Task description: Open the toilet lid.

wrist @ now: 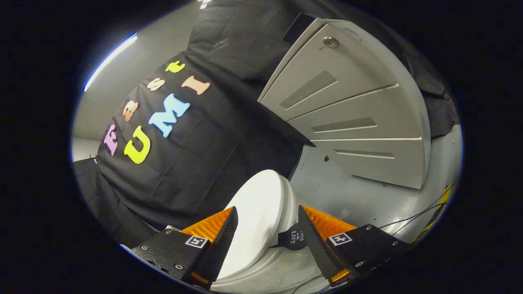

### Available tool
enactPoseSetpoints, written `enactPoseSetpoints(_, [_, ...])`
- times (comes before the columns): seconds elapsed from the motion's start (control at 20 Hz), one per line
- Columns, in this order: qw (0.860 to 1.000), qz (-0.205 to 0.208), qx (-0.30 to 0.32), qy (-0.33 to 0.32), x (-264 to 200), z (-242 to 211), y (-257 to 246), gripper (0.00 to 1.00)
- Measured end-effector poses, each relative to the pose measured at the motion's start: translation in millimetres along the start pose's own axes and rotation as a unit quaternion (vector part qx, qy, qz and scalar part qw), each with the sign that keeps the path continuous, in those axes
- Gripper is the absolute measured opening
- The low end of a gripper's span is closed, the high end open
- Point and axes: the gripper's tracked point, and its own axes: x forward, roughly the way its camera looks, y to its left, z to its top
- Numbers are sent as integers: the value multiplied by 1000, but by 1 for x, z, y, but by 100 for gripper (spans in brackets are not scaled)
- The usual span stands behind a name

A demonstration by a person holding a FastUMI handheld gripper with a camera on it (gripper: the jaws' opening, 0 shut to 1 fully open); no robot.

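The tool (267, 222) is spread wide, its 2 fingers straddling the raised toilet lid (257, 212) without pressing it. Unheld, the lid could drop back onto the seat (265, 261) if a finger knocks it.

Tool (267, 228) with ridged wedge fingers, screwed mounts, square tag markers, spread apart

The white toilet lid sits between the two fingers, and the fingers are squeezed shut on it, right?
Not quite. The gripper view shows the lid between the fingers of the hand-held gripper, but they are spread wide open. One finger overlaps the lid's edge; the other stands clear of it, so they are not squeezed shut on it.
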Motion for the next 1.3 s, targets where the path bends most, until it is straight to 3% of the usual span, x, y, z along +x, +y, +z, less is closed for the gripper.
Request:
enactPoseSetpoints(0.15, [1000,-13,15,6,-2,-10,-13,91])
enactPoseSetpoints(0.35, [998,1,43,38,-1,-29,-12,85])
enactPoseSetpoints(0.6, [996,12,76,44,1,-35,-10,54])
enactPoseSetpoints(0.9, [994,14,106,35,-2,-29,-9,38])
enactPoseSetpoints(0.95, [994,9,106,31,-2,-27,-10,35])
enactPoseSetpoints(1.0, [994,-33,99,12,6,-22,-25,28])
enactPoseSetpoints(1.05, [993,-10,110,30,-5,-31,-16,26])
enactPoseSetpoints(1.15, [993,-13,111,33,2,-29,-19,2])
enactPoseSetpoints(1.3, [994,-26,105,29,6,-24,-15,0])
